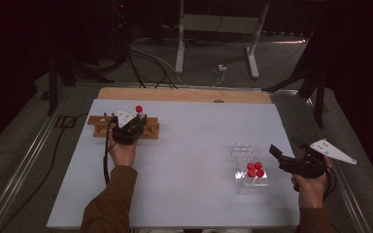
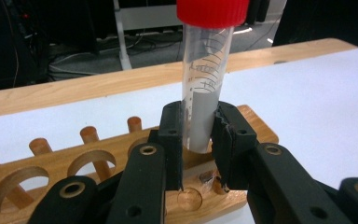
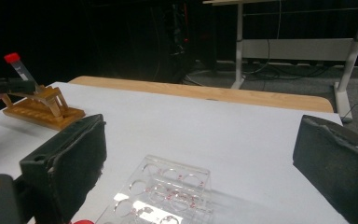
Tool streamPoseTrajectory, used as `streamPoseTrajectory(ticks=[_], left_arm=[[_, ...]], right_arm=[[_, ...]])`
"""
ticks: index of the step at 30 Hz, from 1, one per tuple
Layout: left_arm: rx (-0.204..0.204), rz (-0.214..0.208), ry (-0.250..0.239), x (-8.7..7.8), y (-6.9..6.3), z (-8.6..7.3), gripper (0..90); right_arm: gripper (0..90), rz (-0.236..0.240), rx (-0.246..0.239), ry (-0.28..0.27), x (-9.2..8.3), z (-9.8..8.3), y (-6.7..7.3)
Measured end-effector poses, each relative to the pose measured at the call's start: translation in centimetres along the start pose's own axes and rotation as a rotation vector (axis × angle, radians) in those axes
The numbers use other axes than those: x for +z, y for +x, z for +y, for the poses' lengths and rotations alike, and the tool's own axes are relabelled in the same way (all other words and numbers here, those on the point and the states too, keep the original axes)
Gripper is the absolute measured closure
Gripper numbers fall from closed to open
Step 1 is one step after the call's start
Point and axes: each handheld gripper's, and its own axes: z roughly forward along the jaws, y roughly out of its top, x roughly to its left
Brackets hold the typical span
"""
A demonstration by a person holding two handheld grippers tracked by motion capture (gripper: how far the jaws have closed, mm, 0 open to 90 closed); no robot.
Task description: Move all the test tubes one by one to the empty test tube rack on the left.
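1. Tube (image 2: 207, 79) with red screw cap (image 2: 212, 11), clamped low on its clear barrel by the left gripper (image 2: 198, 133); jaws closed on it from both sides. The tube stands nearly upright, its lower end over a hole at the end of the wooden rack (image 2: 74, 163), at the far left of the desk (image 1: 189, 145).
2. Handling, as judged: thin clear plastic, light and stiff, with a smooth round wall that could slip or swivel between flat pads. A hold on the mid barrel, below the cap, looks best; hard squeezing risks cracking it.
3. Writing: printed graduation lines and small figures run down the barrel, too blurred to read. No brand or label can be made out.
4. Right gripper (image 3: 196, 168): jaws wide apart, holding nothing, resting at the right edge of the desk just beside the clear plastic rack (image 1: 250, 167).
5. Clear plastic rack: four red-capped tubes (image 1: 255, 169) stand in it, with several holes free. Being transparent and light, it may shift if nudged.
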Motion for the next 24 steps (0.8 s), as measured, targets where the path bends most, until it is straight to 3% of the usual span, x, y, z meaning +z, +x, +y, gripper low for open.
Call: streamPoseTrajectory(ticks=[10,17,21,23,24], left_arm=[[0.025,0.005,0.033,0.40,-0.22,0.40,72.8],[0.015,0.008,0.039,0.52,-0.11,0.54,69.2],[0.009,0.013,0.042,0.42,-0.09,0.58,59.2],[0.000,0.010,0.035,0.25,-0.13,0.66,47.2],[-0.004,0.007,0.029,0.13,-0.13,0.71,47.2]], right_arm=[[2.7,0.003,-0.002,0.003,0.18,-0.07,0.08],[2.7,0.006,-0.004,0.006,0.25,-0.11,0.12],[2.7,0.008,-0.004,0.011,0.28,-0.16,0.15],[2.7,0.011,-0.003,0.012,0.26,-0.18,0.18],[2.7,0.011,-0.003,0.012,0.26,-0.18,0.18]])
